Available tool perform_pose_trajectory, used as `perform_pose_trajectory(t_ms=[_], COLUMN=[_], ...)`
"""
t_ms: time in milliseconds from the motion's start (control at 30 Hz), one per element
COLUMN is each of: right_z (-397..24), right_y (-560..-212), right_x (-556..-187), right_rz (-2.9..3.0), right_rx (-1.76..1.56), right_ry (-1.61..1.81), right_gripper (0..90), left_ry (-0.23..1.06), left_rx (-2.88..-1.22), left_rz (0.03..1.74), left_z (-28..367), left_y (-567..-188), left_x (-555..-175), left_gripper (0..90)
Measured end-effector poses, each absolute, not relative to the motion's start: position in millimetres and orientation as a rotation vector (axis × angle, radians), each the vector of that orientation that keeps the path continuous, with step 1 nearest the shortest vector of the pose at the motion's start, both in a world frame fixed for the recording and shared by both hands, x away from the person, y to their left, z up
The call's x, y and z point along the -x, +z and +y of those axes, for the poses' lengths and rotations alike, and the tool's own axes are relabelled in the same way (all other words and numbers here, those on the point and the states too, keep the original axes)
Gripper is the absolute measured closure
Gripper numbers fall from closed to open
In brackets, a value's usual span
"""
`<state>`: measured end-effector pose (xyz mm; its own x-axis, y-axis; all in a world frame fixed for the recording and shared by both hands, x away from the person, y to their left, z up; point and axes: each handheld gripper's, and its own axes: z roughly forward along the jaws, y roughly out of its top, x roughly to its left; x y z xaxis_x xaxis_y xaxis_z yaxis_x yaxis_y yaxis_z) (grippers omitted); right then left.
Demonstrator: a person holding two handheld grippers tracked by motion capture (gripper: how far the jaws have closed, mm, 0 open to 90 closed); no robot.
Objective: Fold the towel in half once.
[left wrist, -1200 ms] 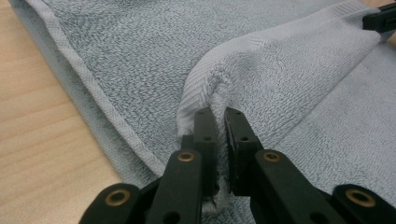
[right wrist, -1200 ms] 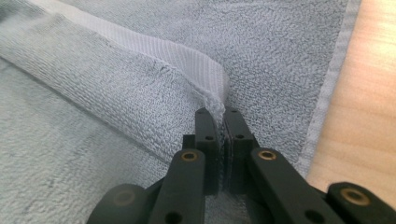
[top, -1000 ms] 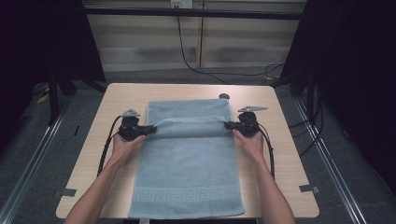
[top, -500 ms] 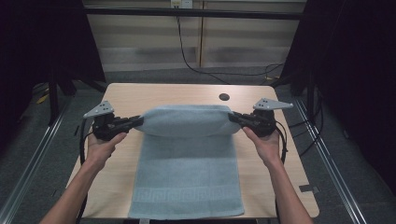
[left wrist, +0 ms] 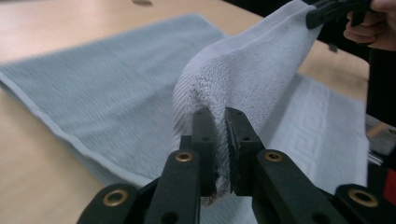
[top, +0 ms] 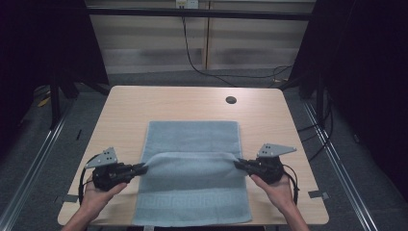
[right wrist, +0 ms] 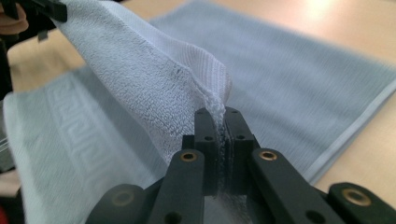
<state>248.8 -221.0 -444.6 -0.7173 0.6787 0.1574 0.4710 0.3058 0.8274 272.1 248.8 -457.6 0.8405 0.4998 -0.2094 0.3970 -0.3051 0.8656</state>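
A light blue towel (top: 192, 137) lies lengthwise on the wooden table (top: 120, 110), its patterned border near the front edge. One end is lifted and carried over the rest as a raised fold (top: 192, 166). My left gripper (top: 143, 167) pinches the fold's left corner; in the left gripper view the cloth sits between the jaws (left wrist: 220, 114), which have just eased apart a little but still press on it. My right gripper (top: 237, 164) is shut on the right corner, the terry edge bunched between its jaws (right wrist: 217, 114). Both hold the fold slightly above the lower layer.
A round dark hole (top: 231, 100) sits in the tabletop behind the towel. Bare wood runs along both sides of the towel. Metal floor rails (top: 337, 159) flank the table, and a black cable (top: 192, 57) hangs at the back wall.
Both grippers have pulled the towel's far end toward the person, from the far half of the table to the near half. The folded-over layer has grown and more flat towel shows behind it.
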Motion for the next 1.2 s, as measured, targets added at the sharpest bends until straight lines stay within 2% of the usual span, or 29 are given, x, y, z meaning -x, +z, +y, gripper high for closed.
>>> perform_pose_trajectory(t_ms=[233, 467, 633, 767, 967, 1200], right_z=[-218, -218, -222, -227, -227, -221], right_y=[-472, -482, -484, -475, -477, -473], right_x=[-220, -196, -176, -167, -198, -254], right_rz=[2.425, 2.482, 2.509, 2.425, 2.409, 2.387], right_rx=[-1.055, -1.047, -1.048, -1.076, -1.108, -1.122], right_ry=[1.376, 1.327, 1.332, 1.396, 1.376, 1.353], right_gripper=[80.1, 74.5, 69.3, 65.6, 63.2, 58.8], left_ry=[0.053, 0.054, 0.022, 0.054, 0.102, 0.099], left_rx=[-2.005, -2.043, -2.046, -1.966, -2.006, -2.041], left_rz=[0.699, 0.652, 0.630, 0.650, 0.720, 0.808], left_z=[252, 247, 248, 253, 248, 235], left_y=[-485, -488, -486, -474, -478, -484], left_x=[-260, -244, -227, -225, -263, -314], left_gripper=[76.8, 72.6, 66.2, 55.7, 52.4, 49.8])
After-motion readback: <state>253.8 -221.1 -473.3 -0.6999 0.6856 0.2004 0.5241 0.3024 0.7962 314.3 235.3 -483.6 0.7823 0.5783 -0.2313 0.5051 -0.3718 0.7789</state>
